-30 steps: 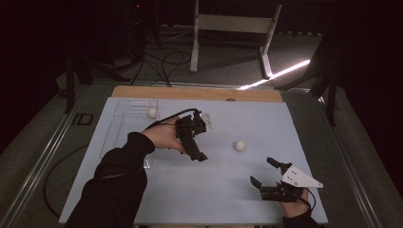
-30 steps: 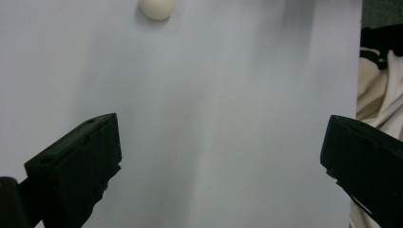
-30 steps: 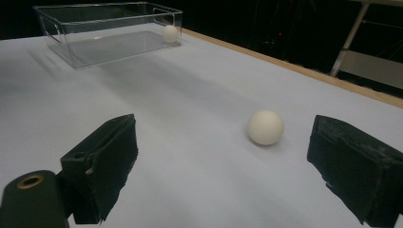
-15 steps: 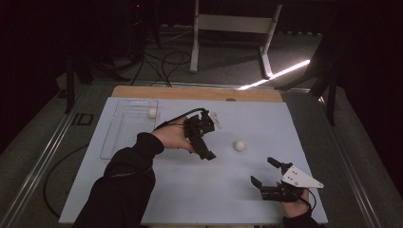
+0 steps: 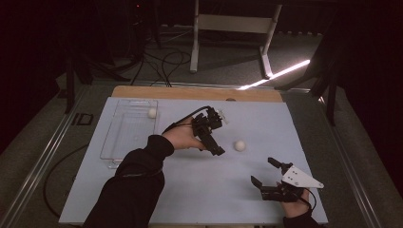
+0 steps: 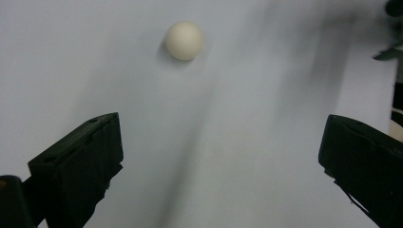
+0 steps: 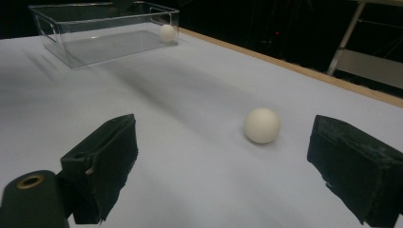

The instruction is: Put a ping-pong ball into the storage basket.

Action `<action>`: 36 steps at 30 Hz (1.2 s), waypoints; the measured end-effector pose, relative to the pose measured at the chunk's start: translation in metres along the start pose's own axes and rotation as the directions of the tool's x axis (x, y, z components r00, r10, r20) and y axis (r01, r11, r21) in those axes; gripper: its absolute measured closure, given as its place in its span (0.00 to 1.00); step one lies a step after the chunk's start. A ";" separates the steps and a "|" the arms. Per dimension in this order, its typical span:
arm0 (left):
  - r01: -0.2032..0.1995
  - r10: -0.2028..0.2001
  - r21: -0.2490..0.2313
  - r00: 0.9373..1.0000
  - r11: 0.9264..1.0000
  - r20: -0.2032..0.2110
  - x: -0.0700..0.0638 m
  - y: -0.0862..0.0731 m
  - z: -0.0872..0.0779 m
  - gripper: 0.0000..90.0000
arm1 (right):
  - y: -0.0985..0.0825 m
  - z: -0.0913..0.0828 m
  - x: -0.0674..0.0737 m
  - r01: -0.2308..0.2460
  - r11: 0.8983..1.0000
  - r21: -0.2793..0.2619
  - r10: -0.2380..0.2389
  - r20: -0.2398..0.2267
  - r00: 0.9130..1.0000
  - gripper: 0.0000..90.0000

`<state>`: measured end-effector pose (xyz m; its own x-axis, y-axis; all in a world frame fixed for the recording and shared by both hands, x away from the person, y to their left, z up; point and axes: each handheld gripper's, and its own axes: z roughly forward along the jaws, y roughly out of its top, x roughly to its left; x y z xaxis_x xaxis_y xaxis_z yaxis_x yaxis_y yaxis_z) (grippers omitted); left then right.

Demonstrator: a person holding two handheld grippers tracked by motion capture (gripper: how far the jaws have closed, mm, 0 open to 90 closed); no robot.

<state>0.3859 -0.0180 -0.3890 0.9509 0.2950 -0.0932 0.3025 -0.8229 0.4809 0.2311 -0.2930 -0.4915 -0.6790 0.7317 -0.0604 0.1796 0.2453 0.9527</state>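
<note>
Left claw (image 5: 215, 142) spread wide, empty, angled toward loose ball (image 5: 240, 145) for pickup. Right claw (image 5: 267, 175) released, parked near table (image 5: 190, 190) edge. Second ball (image 5: 152, 113) inside clear tray (image 5: 114, 137).

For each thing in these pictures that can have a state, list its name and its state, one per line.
Left hand-held gripper: open, holding nothing, above the mat.
Right hand-held gripper: open, holding nothing.
Clear tray: upright, one ball inside.
Ball in tray: resting at far corner.
Loose ball: free on mat.
</note>
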 end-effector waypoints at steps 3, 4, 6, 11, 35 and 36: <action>0.018 -0.018 0.003 1.000 1.000 0.000 0.001 0.002 0.002 0.02 | 0.000 0.000 0.000 0.001 1.000 0.000 -0.001 0.001 1.000 0.11; 0.025 -0.025 0.000 1.000 1.000 -0.004 0.001 0.003 0.003 0.02 | 0.000 0.000 0.000 0.001 1.000 0.001 -0.001 0.000 1.000 0.11; 0.024 -0.024 0.008 1.000 1.000 -0.004 0.000 0.005 0.004 0.02 | 0.000 0.000 0.000 -0.004 1.000 0.003 0.004 0.000 1.000 0.11; 0.040 -0.040 -0.012 0.999 0.999 -0.010 -0.003 0.011 0.006 0.02 | 0.000 0.000 0.000 -0.003 1.000 0.002 0.003 0.000 1.000 0.11; 0.093 -0.100 -0.169 0.994 0.981 -0.035 -0.011 0.033 0.031 0.03 | 0.000 0.000 0.000 -0.003 1.000 0.002 0.003 -0.002 1.000 0.11; 0.095 -0.102 -0.172 0.994 0.981 -0.032 -0.011 0.033 0.034 0.03 | 0.000 0.000 0.000 -0.004 1.000 0.002 0.004 -0.002 1.000 0.11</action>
<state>0.3877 -0.0648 -0.4015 0.9124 0.3930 -0.1142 0.3762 -0.6954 0.6123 0.2310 -0.2934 -0.4916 -0.6797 0.7313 -0.0559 0.1835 0.2433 0.9524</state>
